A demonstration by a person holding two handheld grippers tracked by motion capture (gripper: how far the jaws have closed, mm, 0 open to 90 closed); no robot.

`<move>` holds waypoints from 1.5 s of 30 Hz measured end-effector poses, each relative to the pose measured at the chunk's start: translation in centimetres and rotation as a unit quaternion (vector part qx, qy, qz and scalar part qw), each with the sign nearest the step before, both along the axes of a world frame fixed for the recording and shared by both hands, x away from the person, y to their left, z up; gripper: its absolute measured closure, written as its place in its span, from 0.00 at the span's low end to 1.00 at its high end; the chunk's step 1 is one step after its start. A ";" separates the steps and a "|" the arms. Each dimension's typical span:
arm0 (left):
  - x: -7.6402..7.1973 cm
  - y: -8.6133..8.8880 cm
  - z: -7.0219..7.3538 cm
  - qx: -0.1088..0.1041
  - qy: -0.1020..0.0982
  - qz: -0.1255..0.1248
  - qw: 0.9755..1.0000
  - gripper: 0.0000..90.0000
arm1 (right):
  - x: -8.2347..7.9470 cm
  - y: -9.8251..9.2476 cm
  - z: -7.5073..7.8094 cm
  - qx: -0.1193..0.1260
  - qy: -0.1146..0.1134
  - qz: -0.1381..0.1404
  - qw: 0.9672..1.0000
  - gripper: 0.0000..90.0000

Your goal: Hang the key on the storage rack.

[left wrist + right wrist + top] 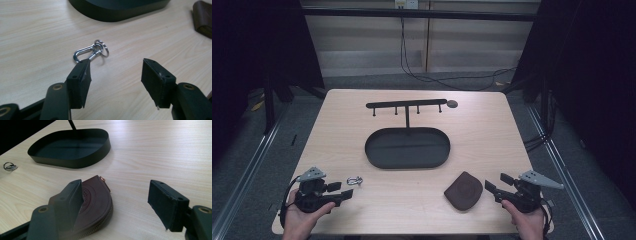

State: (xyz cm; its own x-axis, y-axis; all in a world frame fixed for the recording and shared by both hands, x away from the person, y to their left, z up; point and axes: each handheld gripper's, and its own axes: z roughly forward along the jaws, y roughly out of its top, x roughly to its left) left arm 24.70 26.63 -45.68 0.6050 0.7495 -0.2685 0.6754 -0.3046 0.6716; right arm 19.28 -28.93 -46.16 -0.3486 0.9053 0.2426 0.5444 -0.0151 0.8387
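At the near left corner of the worktop (492,125) the left tool (343,189) sits low, jaws spread wide, nothing gripped. Silver carabiner clip (86,53) with its key rings lies flat just ahead of the tips, touching neither pad. Near right, the right tool (497,184) is also wide and empty; the brown zip pouch (96,202) lies just beside its left jaw, not between the pads. Farther out, mid-worktop: black oval tray (407,161) with a hook rack (406,104) on a post behind it. Likely step: pick up the clip. Best done by centring the jaws over the clip body, dropping low, then closing across its narrow width so it doesn't skid.
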 end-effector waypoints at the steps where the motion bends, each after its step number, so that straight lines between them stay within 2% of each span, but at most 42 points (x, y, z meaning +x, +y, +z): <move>1: 0.2 -0.3 0.1 0.007 0.010 -0.007 1.000 0.51 | 0.0 0.0 0.0 0.001 0.001 0.001 1.000 0.31; 4: 0.5 -0.9 0.2 0.022 0.028 -0.007 0.999 0.50 | 0.0 0.0 0.0 0.003 0.001 0.001 1.000 0.31; 6: 0.8 -1.3 0.4 0.039 0.031 -0.008 0.999 0.51 | 0.1 0.0 -0.1 0.002 0.005 0.002 1.000 0.30; 11: 1.4 -1.7 0.6 0.060 0.041 -0.021 0.997 0.54 | 0.2 0.3 -0.2 -0.003 0.009 0.016 1.000 0.30; 18: 2.5 -2.1 1.9 0.068 0.046 -0.031 0.996 0.61 | 0.3 0.3 -0.2 -0.002 0.015 0.018 1.000 0.30; 21: 3.2 -2.4 2.4 0.074 0.053 -0.028 0.995 0.62 | 0.2 0.2 -0.3 -0.002 0.016 0.018 1.000 0.30; 23: 3.4 -2.4 2.6 0.079 0.050 -0.022 0.995 0.63 | 0.2 0.2 -0.3 -0.002 0.016 0.017 1.000 0.30; 26: 4.2 -3.0 3.0 0.102 0.061 -0.017 0.993 0.66 | 0.3 0.1 -0.3 0.000 0.017 0.014 1.000 0.29; 28: 4.5 -3.1 3.0 0.105 0.068 -0.020 0.992 0.66 | 0.4 0.2 -0.3 -0.001 0.018 0.014 1.000 0.29; 29: 5.1 -3.3 2.9 0.120 0.078 -0.022 0.990 0.66 | 0.4 0.2 -0.3 -0.002 0.019 0.015 1.000 0.29; 30: 5.3 -3.4 2.8 0.119 0.081 -0.021 0.989 0.66 | 0.4 0.3 -0.3 -0.003 0.020 0.015 1.000 0.29; 34: 6.4 -3.9 2.9 0.139 0.098 -0.032 0.985 0.69 | 0.4 0.2 -0.4 -0.003 0.020 0.016 1.000 0.29; 35: 6.5 -4.0 2.9 0.140 0.101 -0.032 0.985 0.70 | 0.4 0.2 -0.4 -0.003 0.021 0.016 1.000 0.29; 36: 6.8 -4.2 2.9 0.153 0.109 -0.041 0.981 0.72 | 0.4 0.2 -0.4 -0.003 0.021 0.015 1.000 0.29; 37: 7.0 -4.3 2.9 0.154 0.111 -0.036 0.981 0.74 | 0.5 0.3 -0.4 -0.004 0.021 0.016 1.000 0.29; 38: 7.3 -4.4 2.9 0.163 0.117 -0.043 0.979 0.74 | 0.5 0.3 -0.4 -0.004 0.022 0.016 1.000 0.29; 41: 7.8 -4.8 2.8 0.178 0.125 -0.049 0.975 0.75 | 0.5 0.4 -0.4 -0.007 0.025 0.018 1.000 0.29; 44: 8.3 -5.2 2.5 0.181 0.145 -0.053 0.971 0.74 | 0.5 0.4 -0.4 -0.007 0.025 0.017 1.000 0.29; 45: 8.5 -5.2 2.3 0.192 0.148 -0.056 0.969 0.73 | 0.5 0.3 -0.4 -0.007 0.025 0.018 1.000 0.29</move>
